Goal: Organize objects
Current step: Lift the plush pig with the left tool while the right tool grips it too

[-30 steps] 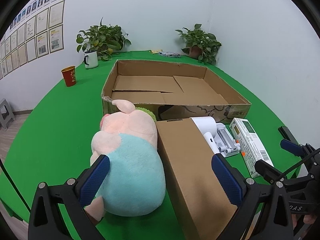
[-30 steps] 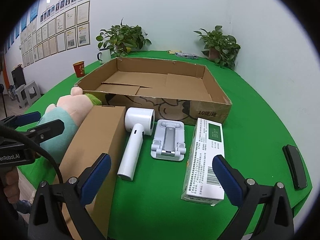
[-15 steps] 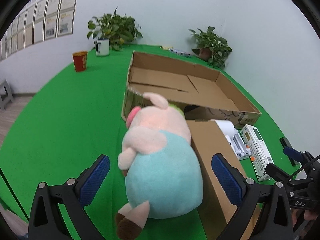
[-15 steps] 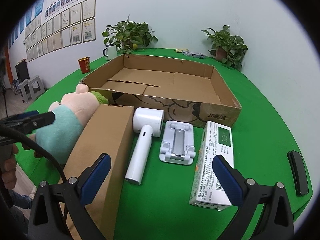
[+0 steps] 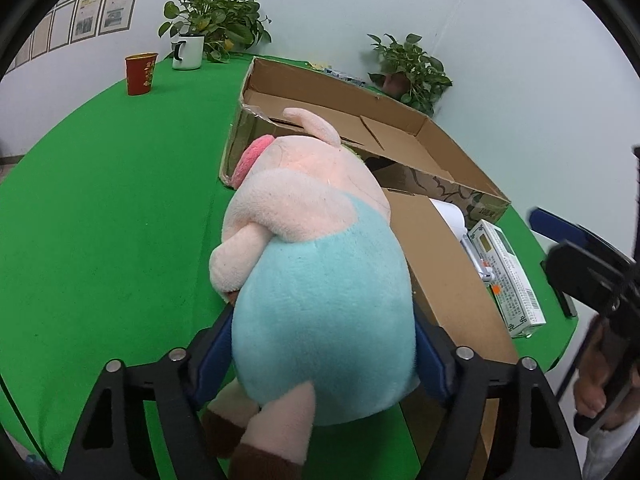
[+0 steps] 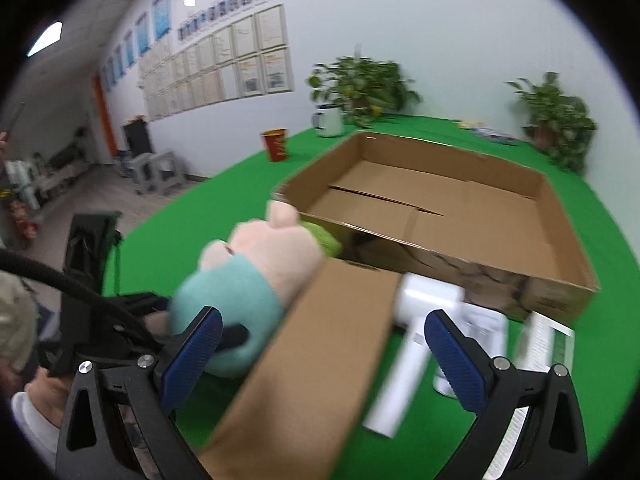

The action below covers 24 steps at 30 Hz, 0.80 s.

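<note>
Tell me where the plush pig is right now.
In the left wrist view the plush pig fills the centre, squeezed between the left tool's fingers. It lies beside the closed brown box, just in front of the open cardboard tray.

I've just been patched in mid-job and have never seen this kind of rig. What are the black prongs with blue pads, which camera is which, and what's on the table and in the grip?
There is no robot arm here. A person holds a handheld two-finger gripper in each hand, and a fisheye camera on each one looks forward along its fingers.

The left wrist view shows the left gripper with its blue pads closed on the sides of the plush pig.

The right wrist view shows the right gripper open, holding nothing, with the long closed cardboard box between its fingers. This view is blurred.

On the green table lie the pig, the long box, a white handheld device, a green-and-white carton and a large open cardboard tray, which looks empty. Farther back are a red cup and potted plants.
</note>
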Each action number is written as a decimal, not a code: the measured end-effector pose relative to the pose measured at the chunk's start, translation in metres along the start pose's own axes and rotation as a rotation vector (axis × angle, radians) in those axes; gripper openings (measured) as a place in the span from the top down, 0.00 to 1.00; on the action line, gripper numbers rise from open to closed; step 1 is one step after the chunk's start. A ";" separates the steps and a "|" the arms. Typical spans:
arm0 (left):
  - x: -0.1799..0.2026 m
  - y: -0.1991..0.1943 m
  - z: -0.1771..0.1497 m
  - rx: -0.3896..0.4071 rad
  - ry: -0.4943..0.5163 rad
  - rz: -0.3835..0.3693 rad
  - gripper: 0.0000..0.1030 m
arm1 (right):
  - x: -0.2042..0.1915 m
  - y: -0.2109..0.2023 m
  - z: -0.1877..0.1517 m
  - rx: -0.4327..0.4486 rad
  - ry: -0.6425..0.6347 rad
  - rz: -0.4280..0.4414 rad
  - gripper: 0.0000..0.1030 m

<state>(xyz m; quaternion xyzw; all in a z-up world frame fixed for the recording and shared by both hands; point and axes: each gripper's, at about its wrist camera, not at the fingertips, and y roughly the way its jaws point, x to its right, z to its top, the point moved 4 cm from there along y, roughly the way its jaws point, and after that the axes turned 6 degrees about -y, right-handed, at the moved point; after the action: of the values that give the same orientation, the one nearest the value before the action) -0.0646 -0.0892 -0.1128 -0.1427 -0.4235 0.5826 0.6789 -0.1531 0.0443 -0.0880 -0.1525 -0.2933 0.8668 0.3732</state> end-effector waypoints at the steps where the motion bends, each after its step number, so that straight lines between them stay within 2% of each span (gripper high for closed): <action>1: -0.001 -0.004 -0.001 0.000 -0.004 -0.005 0.29 | -0.003 0.007 0.004 -0.007 -0.011 0.033 0.01; 6: -0.011 -0.027 -0.014 0.005 -0.039 -0.001 0.31 | -0.020 0.045 0.027 -0.071 -0.048 0.178 0.01; 11: -0.020 -0.048 -0.029 0.022 -0.061 0.005 0.31 | -0.038 0.071 0.029 -0.140 -0.070 0.264 0.01; 15: -0.024 -0.052 -0.035 0.032 -0.077 0.008 0.31 | -0.043 0.088 0.023 -0.229 0.019 0.322 0.02; 21: -0.024 -0.050 -0.037 0.044 -0.079 0.006 0.31 | -0.049 0.086 0.014 -0.288 0.144 0.288 0.01; 24: -0.025 -0.050 -0.040 0.050 -0.082 0.009 0.31 | -0.059 0.088 0.008 -0.328 0.139 0.237 0.00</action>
<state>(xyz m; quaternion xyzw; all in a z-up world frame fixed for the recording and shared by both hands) -0.0008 -0.1141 -0.1130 -0.1036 -0.4358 0.6014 0.6616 -0.1659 -0.0507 -0.1338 -0.3040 -0.3838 0.8328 0.2581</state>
